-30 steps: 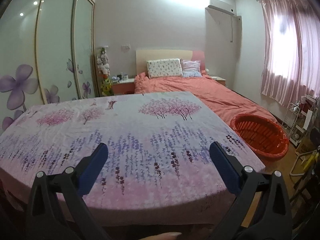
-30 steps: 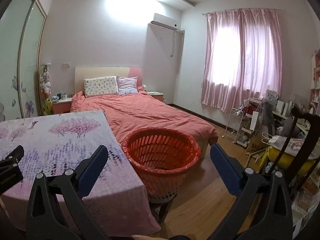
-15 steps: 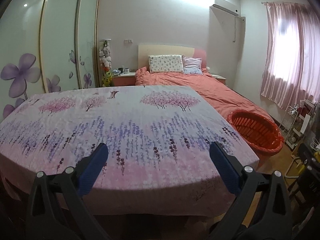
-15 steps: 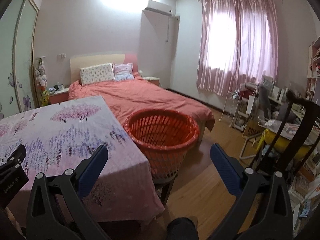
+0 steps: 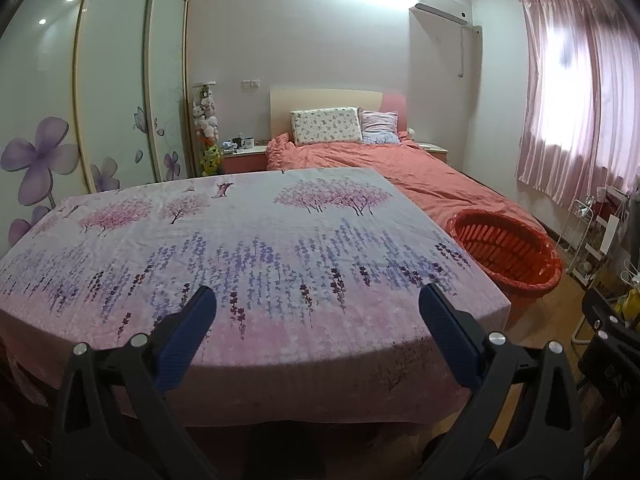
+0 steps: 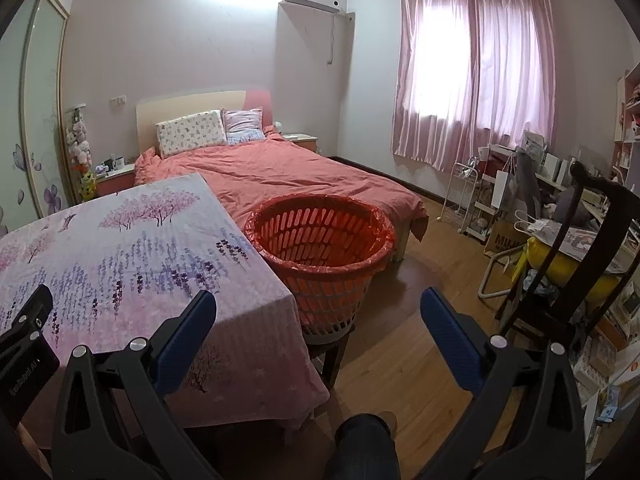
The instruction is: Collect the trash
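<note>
No trash visible anywhere on the floral pink-and-lavender tablecloth (image 5: 248, 248); location cannot be told. Orange slatted plastic basket with red liner (image 6: 324, 240) just beside the cloth's right edge, apparently perched on a dark stool. Left gripper (image 5: 318, 308) and right gripper (image 6: 318, 308) both spread wide, holding nothing. Risks: snagging cloth; nudging basket off its perch.

Tablecloth (image 5: 248, 248) matt printed cloth, lightly ribbed. Basket (image 6: 324, 248) slotted orange plastic, glossy thin red plastic liner over rim. Bedspread (image 6: 288, 176) matt wrinkled cloth. Curtains (image 6: 476, 76) shiny satin-like. Floor (image 6: 404, 356) smooth wood. Wardrobe doors (image 5: 116, 92) glossy.
</note>
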Demonstrator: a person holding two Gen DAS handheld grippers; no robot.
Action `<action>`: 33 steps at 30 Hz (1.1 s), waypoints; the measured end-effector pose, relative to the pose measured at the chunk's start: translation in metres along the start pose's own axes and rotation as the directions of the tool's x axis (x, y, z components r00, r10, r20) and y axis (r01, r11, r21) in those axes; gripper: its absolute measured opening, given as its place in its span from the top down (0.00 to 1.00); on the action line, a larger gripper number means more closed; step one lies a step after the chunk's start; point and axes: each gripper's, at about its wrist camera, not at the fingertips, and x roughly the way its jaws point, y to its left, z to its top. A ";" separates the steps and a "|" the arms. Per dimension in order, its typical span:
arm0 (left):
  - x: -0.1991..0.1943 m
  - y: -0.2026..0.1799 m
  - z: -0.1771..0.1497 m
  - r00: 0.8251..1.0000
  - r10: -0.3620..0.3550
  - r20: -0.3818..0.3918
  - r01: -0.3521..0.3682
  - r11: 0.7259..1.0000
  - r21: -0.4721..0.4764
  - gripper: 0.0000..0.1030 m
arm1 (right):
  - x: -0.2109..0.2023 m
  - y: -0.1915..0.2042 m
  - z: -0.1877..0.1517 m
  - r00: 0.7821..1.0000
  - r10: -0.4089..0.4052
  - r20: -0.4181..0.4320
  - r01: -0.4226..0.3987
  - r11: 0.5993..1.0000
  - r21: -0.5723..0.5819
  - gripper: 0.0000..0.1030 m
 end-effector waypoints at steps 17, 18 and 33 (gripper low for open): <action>-0.003 -0.003 0.004 1.000 -0.010 -0.012 0.010 1.000 -0.014 0.04 | -0.001 -0.003 0.004 1.000 0.022 -0.005 -0.022 1.000 0.016 0.02; -0.004 -0.004 0.005 1.000 -0.011 -0.009 0.011 1.000 -0.015 0.04 | -0.001 -0.004 0.004 1.000 0.023 -0.003 -0.023 1.000 0.016 0.02; -0.008 -0.011 0.013 0.999 -0.054 0.008 0.054 0.998 -0.015 0.04 | -0.002 -0.008 0.007 1.000 0.022 0.005 -0.022 0.999 0.023 0.02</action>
